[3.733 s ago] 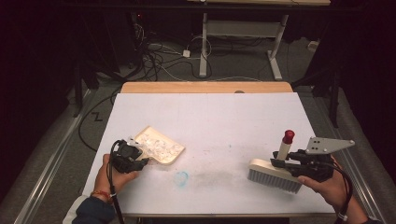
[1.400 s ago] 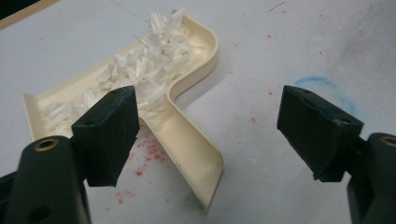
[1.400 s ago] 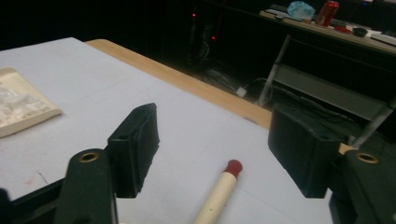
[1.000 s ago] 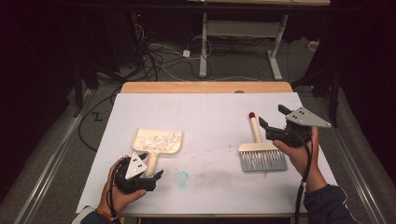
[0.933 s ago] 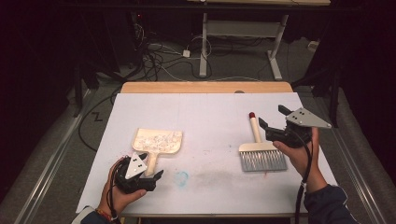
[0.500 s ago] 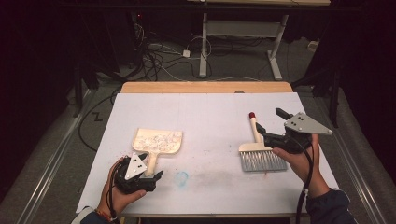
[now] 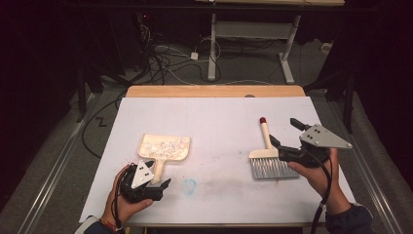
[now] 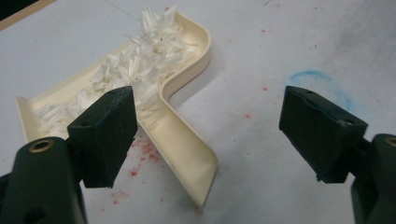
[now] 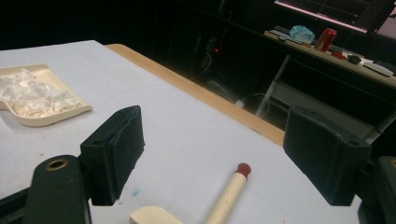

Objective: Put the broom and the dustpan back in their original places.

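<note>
two tools are lying on the white table [image 7: 219, 117] in the high view: a cream dustpan [image 7: 164, 148] holding white shreds [image 7: 165, 145] at the left, and a brush [image 7: 269, 161] with a red-tipped handle at the right. the left gripper [image 7: 158, 183] is sitting just behind the pan's handle, the right gripper [image 7: 282, 146] just beside the brush. in the left gripper view, the jaws are standing wide apart, holding nothing, with the dustpan's handle [image 8: 187, 154] lying between them; it is looking like stiff, light, smooth plastic, best pinched across that narrow handle and kept level, since the loose shreds would likely be spilling. in the right gripper view, the jaws are gaping apart too, over the brush handle [image 9: 229, 193].
</note>
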A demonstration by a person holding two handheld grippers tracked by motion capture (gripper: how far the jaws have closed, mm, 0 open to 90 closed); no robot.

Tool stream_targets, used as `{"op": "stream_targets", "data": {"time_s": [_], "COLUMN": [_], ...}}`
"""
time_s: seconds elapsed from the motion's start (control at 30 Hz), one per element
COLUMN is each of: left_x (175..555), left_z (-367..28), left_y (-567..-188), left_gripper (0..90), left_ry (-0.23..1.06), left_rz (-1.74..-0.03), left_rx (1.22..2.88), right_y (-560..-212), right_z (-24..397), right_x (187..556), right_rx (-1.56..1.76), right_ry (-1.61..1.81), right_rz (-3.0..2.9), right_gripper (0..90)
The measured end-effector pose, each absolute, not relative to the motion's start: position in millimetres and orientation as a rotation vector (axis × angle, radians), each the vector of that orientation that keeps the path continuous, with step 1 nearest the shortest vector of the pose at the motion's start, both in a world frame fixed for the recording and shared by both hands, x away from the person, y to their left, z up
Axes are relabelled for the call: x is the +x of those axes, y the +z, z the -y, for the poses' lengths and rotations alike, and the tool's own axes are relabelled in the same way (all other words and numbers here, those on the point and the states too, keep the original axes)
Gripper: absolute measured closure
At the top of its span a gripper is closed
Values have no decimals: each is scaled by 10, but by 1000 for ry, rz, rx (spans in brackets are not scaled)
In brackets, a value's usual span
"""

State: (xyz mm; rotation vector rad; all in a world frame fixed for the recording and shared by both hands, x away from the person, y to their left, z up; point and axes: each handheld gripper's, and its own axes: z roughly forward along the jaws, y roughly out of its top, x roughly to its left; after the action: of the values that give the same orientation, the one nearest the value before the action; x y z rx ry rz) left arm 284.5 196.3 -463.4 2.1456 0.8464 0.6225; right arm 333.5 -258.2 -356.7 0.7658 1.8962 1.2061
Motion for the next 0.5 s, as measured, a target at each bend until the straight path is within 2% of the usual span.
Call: {"op": "stream_targets", "data": {"time_s": [0.5], "left_x": [2829], "left_z": [-1951], "left_y": [-4618], "left_gripper": [182], "left_ry": [642], "left_rz": [-835], "left_rx": [2142], "right_y": [-3599], "right_z": [2735], "right_x": [3139], "right_rx": [750], "right_ry": [1198], "right_rz": [-1911], "right_gripper": [210]}}
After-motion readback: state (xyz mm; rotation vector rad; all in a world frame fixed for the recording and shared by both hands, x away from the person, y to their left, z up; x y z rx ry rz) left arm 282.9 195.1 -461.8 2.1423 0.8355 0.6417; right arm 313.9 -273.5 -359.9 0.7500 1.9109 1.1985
